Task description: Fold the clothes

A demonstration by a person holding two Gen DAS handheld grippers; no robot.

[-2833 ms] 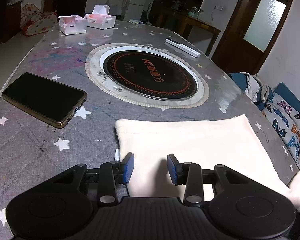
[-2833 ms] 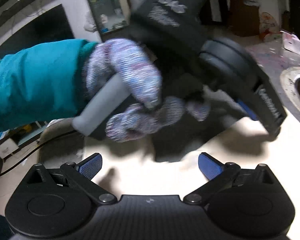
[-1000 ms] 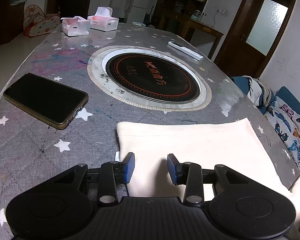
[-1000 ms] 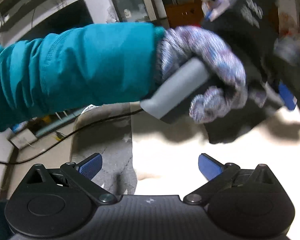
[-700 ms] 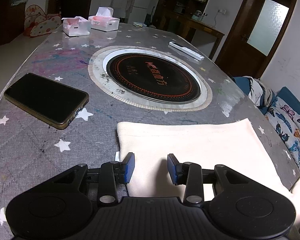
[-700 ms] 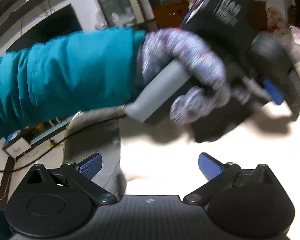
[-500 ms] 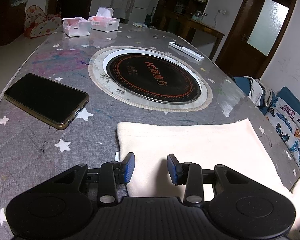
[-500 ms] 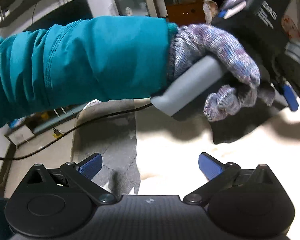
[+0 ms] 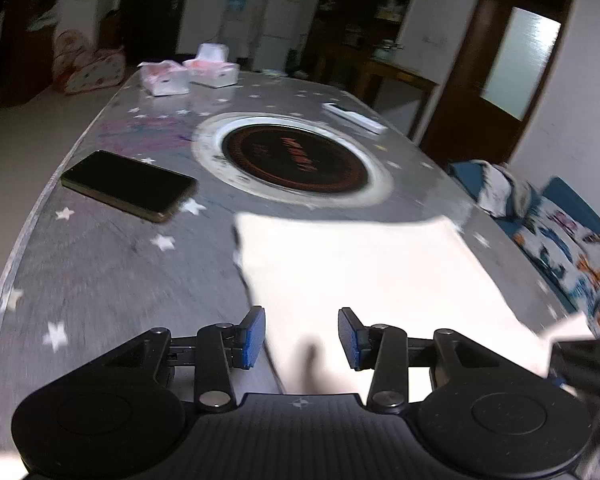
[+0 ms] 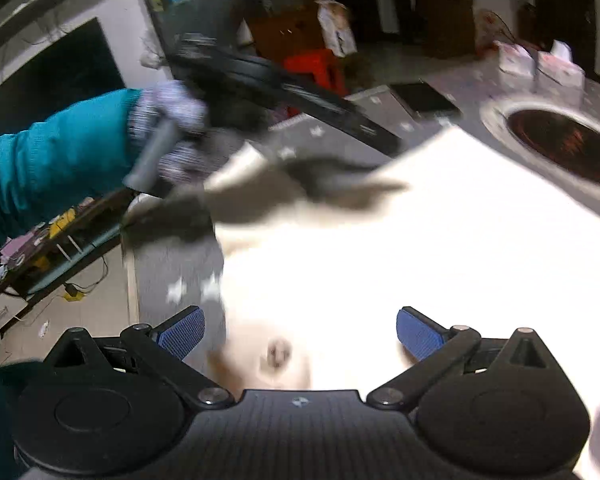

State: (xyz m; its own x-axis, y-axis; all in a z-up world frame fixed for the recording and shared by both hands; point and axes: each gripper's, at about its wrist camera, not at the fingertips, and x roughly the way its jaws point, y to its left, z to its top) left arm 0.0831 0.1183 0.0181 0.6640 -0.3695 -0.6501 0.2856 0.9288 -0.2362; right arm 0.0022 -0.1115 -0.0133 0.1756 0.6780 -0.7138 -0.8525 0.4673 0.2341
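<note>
A cream folded garment (image 9: 364, 272) lies flat on the grey star-print table (image 9: 100, 272); it also shows in the right wrist view (image 10: 420, 248). My left gripper (image 9: 301, 338) is open and empty, raised above the garment's near left edge. My right gripper (image 10: 298, 332) is wide open and empty above the garment's other end. In the right wrist view the left gripper's body (image 10: 284, 88) hangs in the air over the table, held by a gloved hand (image 10: 172, 120) in a teal sleeve.
A black phone (image 9: 128, 184) lies on the left of the table. A round induction cooktop (image 9: 296, 160) sits in the middle. Two tissue boxes (image 9: 188, 74) and a white remote (image 9: 354, 118) lie at the far end. A sofa (image 9: 572, 240) stands to the right.
Both grippers have lifted and pulled back from the garment; both views are blurred by motion. The left gripper now sits higher, away from the cloth. The garment lies as before.
</note>
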